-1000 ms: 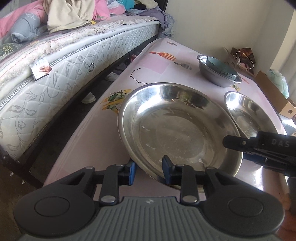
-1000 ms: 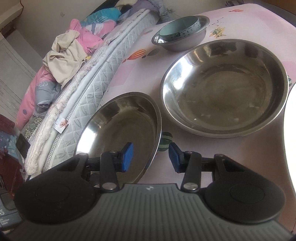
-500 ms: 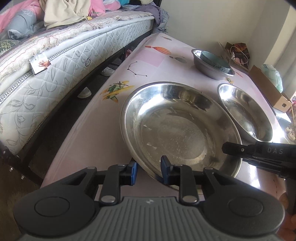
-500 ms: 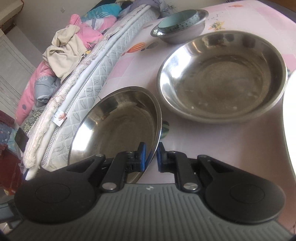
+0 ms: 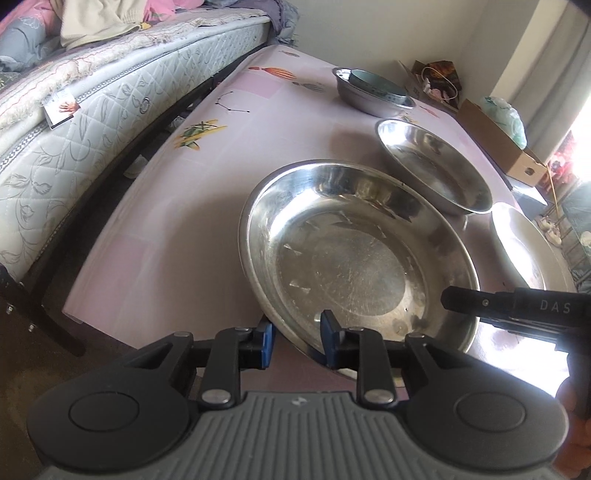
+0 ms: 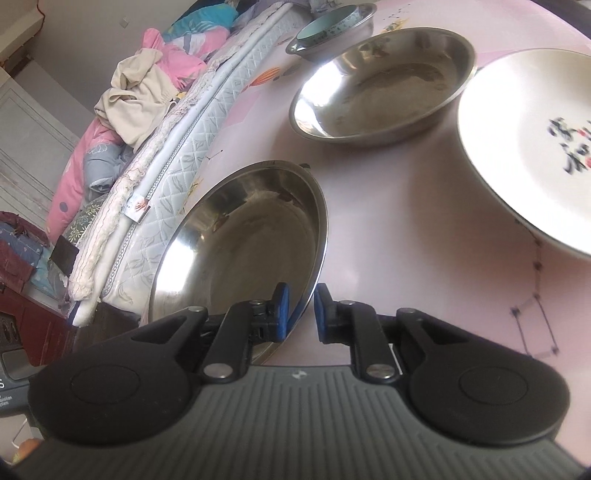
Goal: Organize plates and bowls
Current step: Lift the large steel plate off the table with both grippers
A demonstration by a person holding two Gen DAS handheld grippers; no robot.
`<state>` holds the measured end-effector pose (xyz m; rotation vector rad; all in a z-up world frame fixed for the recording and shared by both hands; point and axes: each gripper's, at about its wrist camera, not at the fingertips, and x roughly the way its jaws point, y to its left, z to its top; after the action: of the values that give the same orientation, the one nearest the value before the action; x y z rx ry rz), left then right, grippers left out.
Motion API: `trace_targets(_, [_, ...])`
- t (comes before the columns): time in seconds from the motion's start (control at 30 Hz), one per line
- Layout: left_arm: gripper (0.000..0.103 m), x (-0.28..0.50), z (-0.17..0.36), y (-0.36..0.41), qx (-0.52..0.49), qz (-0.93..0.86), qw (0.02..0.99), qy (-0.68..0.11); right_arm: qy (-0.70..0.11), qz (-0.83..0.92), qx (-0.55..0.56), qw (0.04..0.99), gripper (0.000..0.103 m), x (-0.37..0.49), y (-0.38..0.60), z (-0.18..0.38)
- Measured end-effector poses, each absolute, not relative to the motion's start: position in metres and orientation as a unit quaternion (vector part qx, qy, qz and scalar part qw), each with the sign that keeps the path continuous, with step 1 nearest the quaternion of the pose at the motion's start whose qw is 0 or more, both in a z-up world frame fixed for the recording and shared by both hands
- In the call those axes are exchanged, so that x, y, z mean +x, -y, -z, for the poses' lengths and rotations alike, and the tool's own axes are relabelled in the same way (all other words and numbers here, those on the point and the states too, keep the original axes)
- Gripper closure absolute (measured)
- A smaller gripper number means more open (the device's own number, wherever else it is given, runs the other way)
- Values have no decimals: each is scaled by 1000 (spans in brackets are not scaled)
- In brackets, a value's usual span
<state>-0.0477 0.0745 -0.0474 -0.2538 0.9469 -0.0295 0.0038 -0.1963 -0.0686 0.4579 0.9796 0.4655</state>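
Observation:
A large steel plate (image 5: 354, 258) is held by both grippers and lifted, tilted, above the pink table (image 5: 177, 206). My left gripper (image 5: 293, 341) is shut on its near rim. My right gripper (image 6: 298, 314) is shut on the rim of the same plate (image 6: 243, 243); its finger also shows in the left wrist view (image 5: 509, 302). A second steel plate (image 5: 436, 170) (image 6: 384, 85) rests on the table beyond. A white flowered plate (image 6: 532, 136) (image 5: 524, 243) lies to the right. A steel bowl with a teal bowl inside (image 5: 373, 92) (image 6: 328, 29) stands at the far end.
A bed with a quilted mattress (image 5: 74, 122) and piled clothes (image 6: 140, 88) runs along the table's left side. A cardboard box (image 5: 495, 144) and bags lie on the floor beyond the table's right edge.
Both grippers closed on the large plate's rim and lifted and tilted it. The views shifted back, bringing the white plate into sight.

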Motion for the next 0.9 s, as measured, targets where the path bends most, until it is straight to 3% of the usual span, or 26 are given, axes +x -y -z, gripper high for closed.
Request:
trace_targets(0.23, [68, -42, 46, -72, -104, 6, 889, -447, -446, -201, 198, 849, 87, -9, 208, 63])
trace_targets(0.5, [69, -22, 49, -73, -87, -18, 895, -437, -433, -180, 202, 860, 87, 4, 213, 65])
trace_targets(0.63, [83, -20, 49, -72, -92, -21, 895, -437, -427, -171, 210, 863, 89, 8, 210, 68])
trace_targets(0.9, [82, -22, 49, -61, -75, -2, 896, -437, -420, -153, 217, 868, 91, 7, 216, 68])
